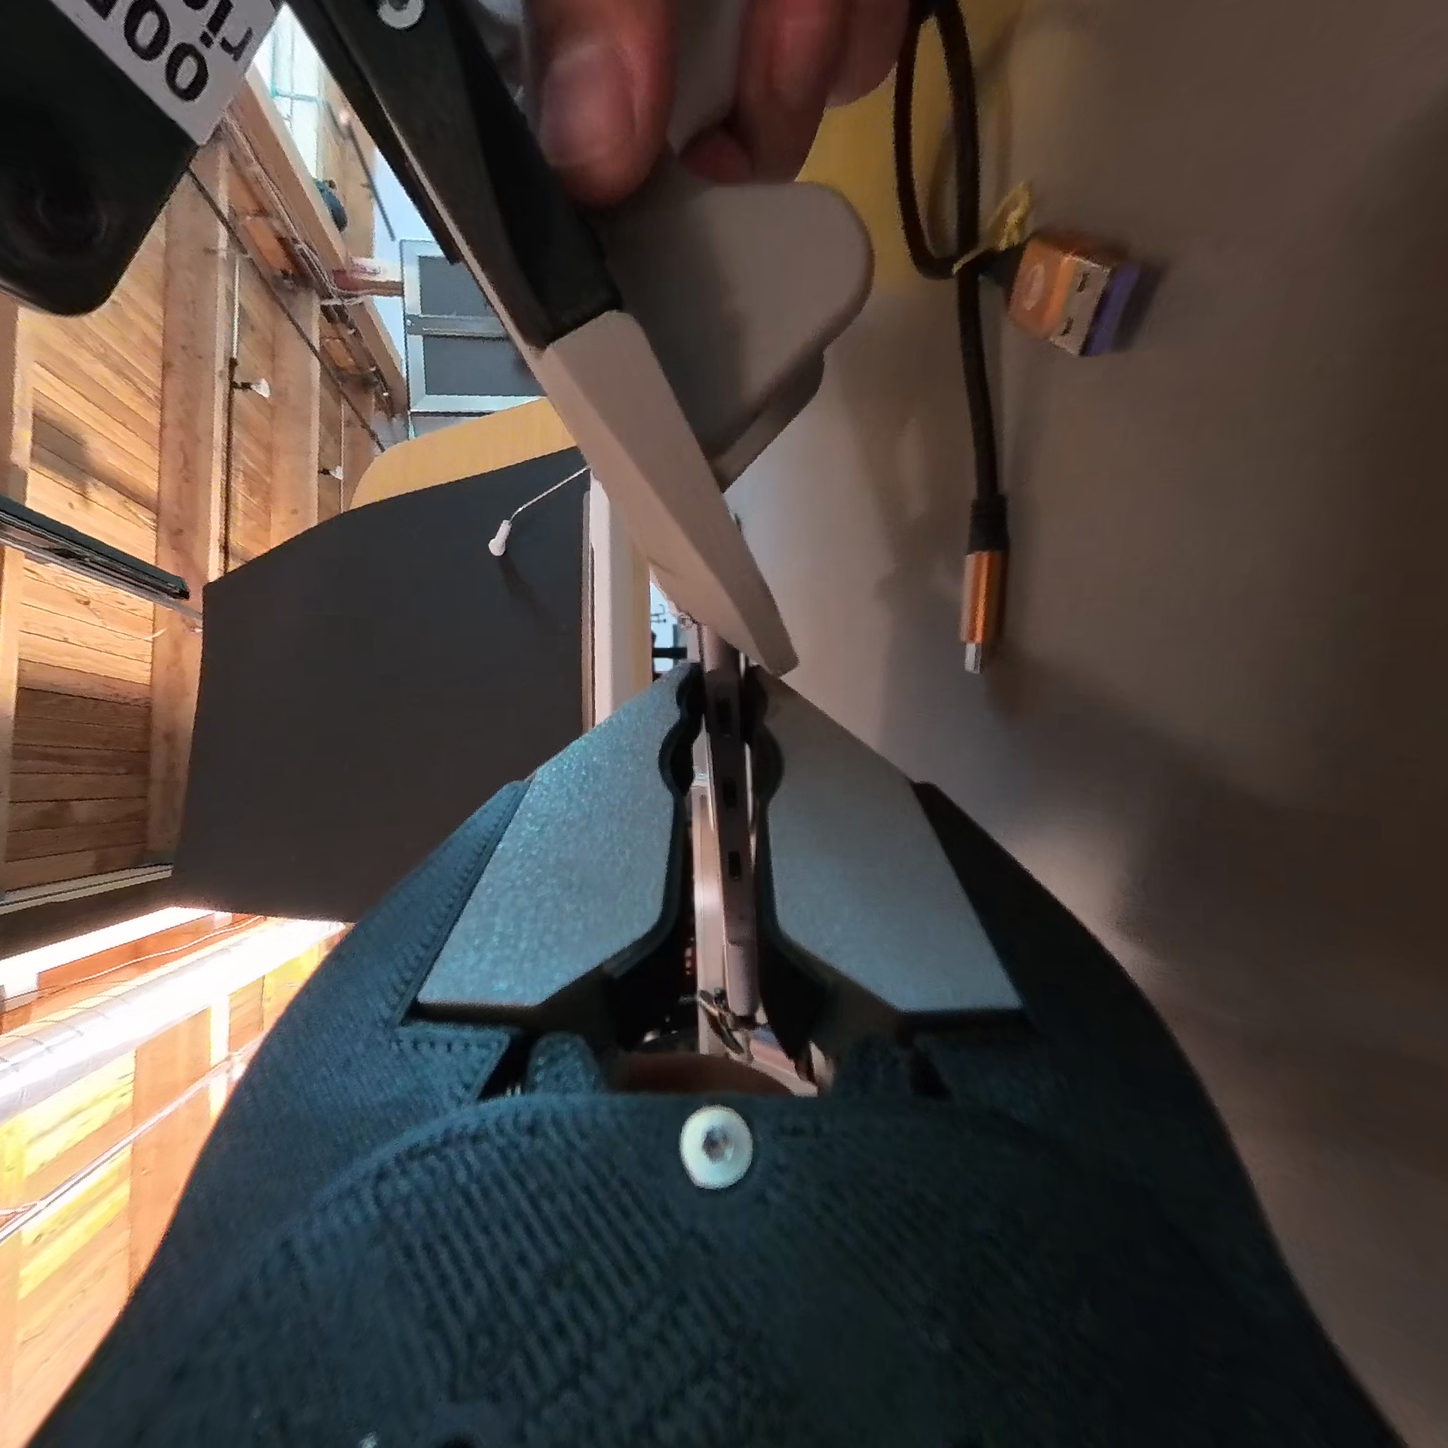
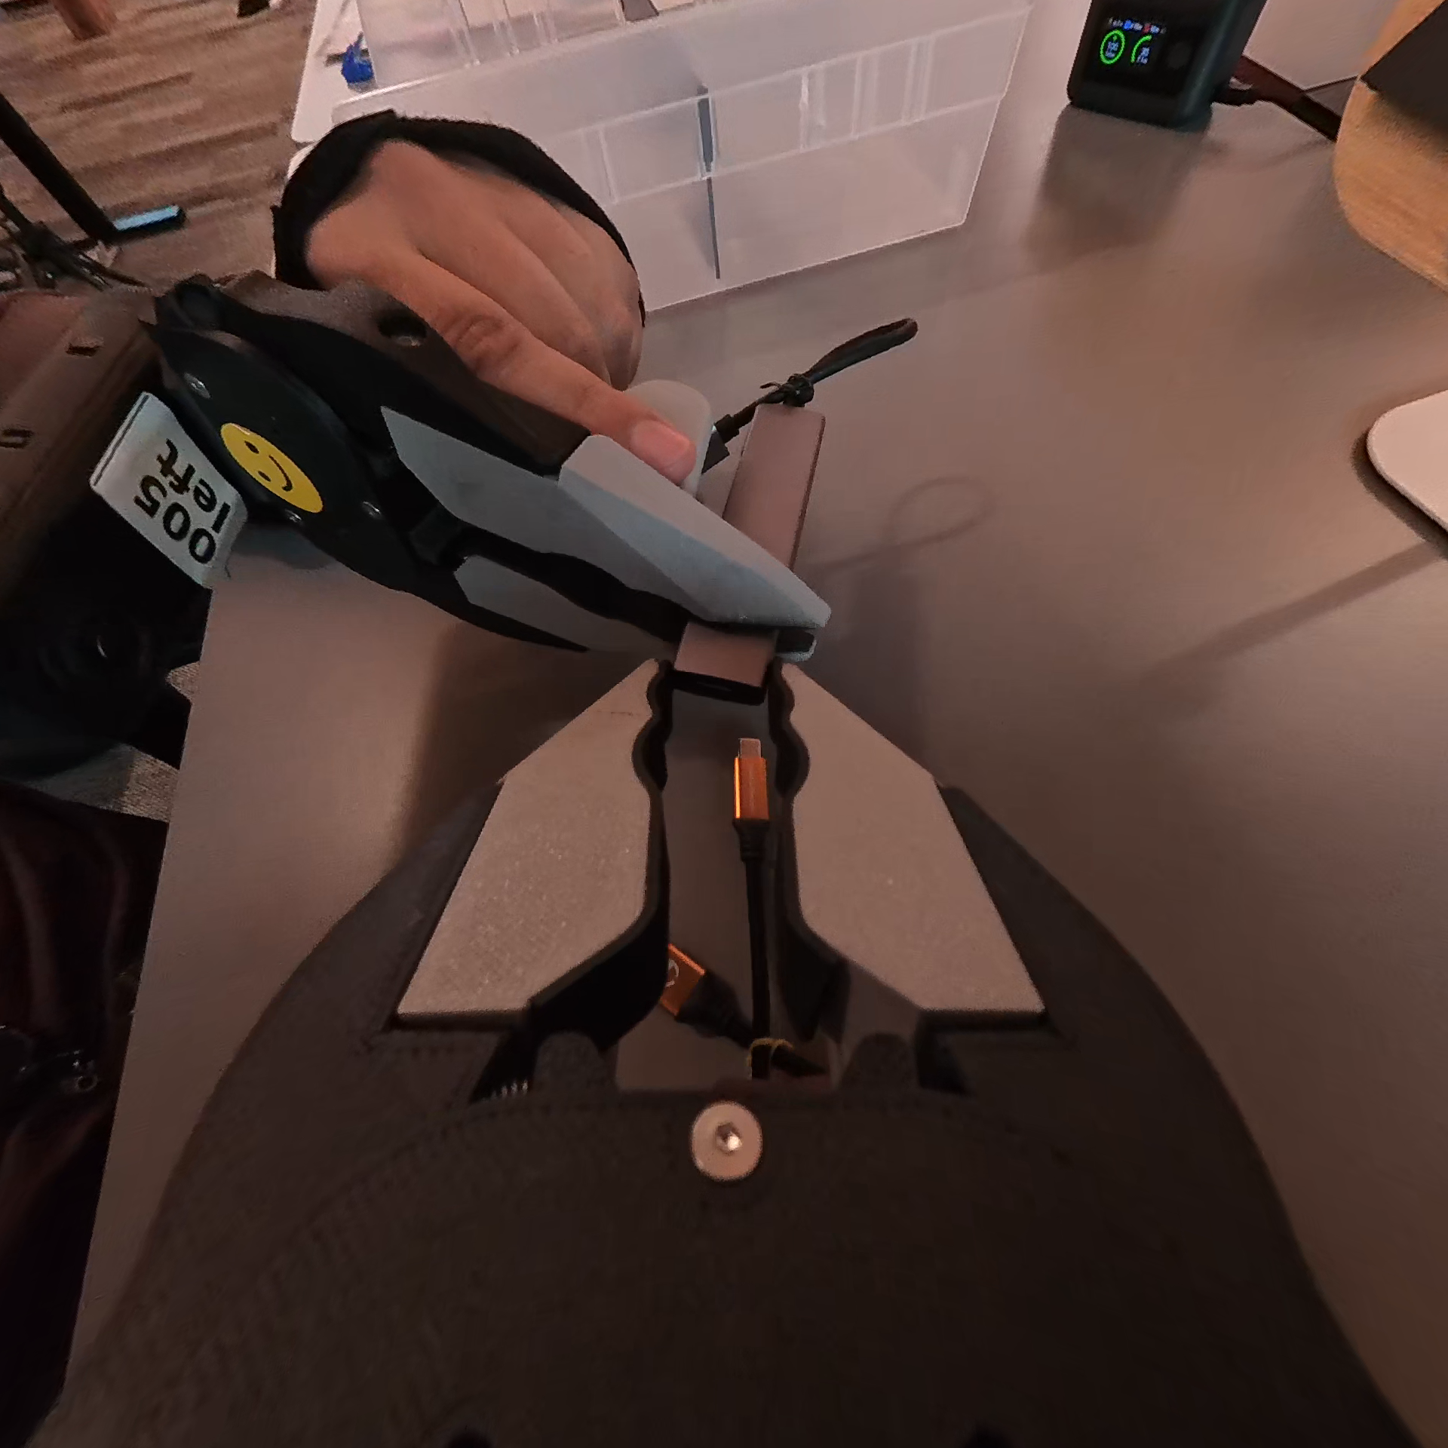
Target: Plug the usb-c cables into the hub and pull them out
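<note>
A: Entry. Left hand-held gripper (image 1: 725, 705) is clamped on the slim grey hub (image 2: 772, 501), held edge-up just above the tabletop (image 2: 1097, 627). Ports along its edge look empty.

B: Right hand-held gripper (image 2: 717, 689)?

A: Jaws narrow, tips at the hub's near end. Whether they pinch it, cannot tell. It grips no cable.

B: The cable?

A: Black braided cable (image 1: 983, 407) lies loose on the tabletop; its orange usb-c plug (image 2: 750, 776) is beside the hub, unplugged.

B: Progress?

A: Judged early: hub secured, nothing inserted. Plugging and pulling out both remain.
</note>
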`<move>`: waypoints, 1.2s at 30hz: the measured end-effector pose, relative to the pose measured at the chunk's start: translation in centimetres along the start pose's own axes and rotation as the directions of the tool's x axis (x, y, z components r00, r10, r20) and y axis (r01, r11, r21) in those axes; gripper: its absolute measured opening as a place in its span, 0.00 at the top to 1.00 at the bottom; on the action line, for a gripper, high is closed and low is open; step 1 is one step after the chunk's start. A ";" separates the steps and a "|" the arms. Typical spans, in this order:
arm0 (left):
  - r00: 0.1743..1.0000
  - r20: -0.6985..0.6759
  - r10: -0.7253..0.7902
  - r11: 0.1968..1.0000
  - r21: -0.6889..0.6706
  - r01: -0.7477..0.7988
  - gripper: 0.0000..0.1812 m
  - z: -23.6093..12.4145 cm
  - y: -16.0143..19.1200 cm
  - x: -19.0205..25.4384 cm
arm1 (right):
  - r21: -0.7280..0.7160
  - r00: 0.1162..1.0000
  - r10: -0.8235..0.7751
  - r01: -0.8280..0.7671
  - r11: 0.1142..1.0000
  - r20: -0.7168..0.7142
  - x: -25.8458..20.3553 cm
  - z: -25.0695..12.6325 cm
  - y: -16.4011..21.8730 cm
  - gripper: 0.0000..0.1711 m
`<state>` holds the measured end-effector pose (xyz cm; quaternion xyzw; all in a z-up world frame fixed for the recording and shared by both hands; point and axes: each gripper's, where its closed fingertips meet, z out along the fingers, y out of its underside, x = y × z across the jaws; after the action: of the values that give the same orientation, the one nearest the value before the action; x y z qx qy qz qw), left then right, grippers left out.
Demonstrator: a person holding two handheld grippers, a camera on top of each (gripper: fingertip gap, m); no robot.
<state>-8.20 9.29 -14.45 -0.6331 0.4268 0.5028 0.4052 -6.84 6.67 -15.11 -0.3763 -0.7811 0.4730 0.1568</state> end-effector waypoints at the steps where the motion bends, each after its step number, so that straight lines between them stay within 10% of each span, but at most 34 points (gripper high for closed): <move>1: 1.000 0.004 0.005 1.000 -0.001 -0.005 0.96 0.0 0.0 -0.1 | 0.005 1.000 0.003 -0.003 1.000 0.003 0.0 0.0 0.0 0.87; 36: 0.984 -0.007 0.179 0.971 -0.162 -0.177 0.97 0.7 3.9 1.8 | -0.249 0.983 -0.038 -0.008 0.968 -0.179 1.7 0.2 5.2 0.96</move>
<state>-11.86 8.48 -16.67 -0.6212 0.4382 0.5724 0.3074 -5.79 9.25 -19.86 -0.4287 -0.8194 0.3335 0.1831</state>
